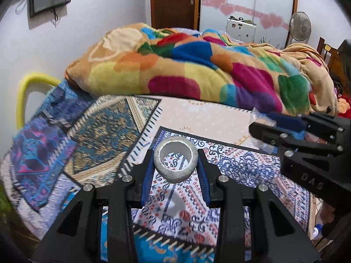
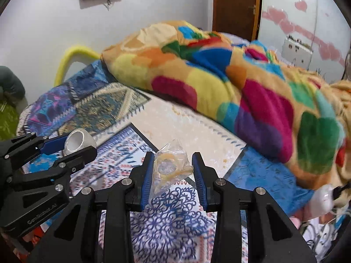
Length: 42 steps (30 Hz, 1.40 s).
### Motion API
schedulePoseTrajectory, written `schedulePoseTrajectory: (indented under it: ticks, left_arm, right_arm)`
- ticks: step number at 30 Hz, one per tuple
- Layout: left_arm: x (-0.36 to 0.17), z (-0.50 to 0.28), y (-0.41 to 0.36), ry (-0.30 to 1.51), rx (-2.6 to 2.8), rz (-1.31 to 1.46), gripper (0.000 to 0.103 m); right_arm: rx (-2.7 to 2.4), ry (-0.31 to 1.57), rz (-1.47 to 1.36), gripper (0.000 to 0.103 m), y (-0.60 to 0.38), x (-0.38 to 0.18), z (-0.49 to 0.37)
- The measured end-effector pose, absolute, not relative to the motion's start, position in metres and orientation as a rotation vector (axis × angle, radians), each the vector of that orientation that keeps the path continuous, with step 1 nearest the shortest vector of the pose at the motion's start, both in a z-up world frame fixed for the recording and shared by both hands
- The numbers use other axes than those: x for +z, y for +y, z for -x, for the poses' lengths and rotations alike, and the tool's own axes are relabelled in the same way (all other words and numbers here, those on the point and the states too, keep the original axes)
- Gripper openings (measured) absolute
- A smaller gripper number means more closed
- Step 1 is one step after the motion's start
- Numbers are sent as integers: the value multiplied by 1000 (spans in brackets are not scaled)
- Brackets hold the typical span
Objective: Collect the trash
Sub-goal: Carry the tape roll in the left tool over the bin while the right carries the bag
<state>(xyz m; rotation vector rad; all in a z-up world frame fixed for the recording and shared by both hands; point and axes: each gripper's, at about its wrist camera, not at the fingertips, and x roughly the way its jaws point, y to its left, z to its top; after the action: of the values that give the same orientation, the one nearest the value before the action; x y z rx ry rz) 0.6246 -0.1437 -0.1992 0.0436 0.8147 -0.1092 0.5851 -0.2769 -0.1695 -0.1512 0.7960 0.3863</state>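
- Since no bin or bag shows in either view, I'd put the task at mid-way: two items picked, drop-off still to do.
- Left claw (image 1: 175,164) is clamped on a grey tape roll (image 1: 175,161), pads touching both sides, roll lifted clear of the patterned bedspread (image 1: 105,131); its shadow falls on the cloth below.
- Right claw (image 2: 173,171) has a clear plastic wrapper (image 2: 170,166) between its pads; the left pad touches it, the right pad seems to have a small gap, so I can't tell if the grip is firm. Wrapper hangs above the bedspread, not lying on it.
- Both items sit over the near part of the bed; the bunched colourful blanket (image 1: 186,65) lies behind them.
- Left view only: the right claw from the side, with the wrapper poking out past its tips, plus a fan (image 1: 300,26) by the wardrobe.
- Right view only: the roll's white inner core, and a white item with cables (image 2: 322,199) at the bed's right edge. Could be more trash, too blurred to say.
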Motion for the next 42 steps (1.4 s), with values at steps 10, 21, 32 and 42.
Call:
schedulePoseTrajectory:
  ticks: [10, 21, 32, 42]
  left_arm:
    - [-130, -553, -137, 747, -96, -69, 37]
    - [-74, -446, -115, 668, -65, -79, 37]
    - [-82, -338, -53, 674, 43, -18, 37]
    - [-123, -272, 46, 747, 178, 73, 37]
  right_arm:
    - [384, 717, 160, 32, -282, -105, -525]
    - [419, 642, 156, 32, -265, -57, -436]
    - [524, 634, 162, 32, -219, -52, -358]
    - [655, 702, 224, 32, -144, -81, -327]
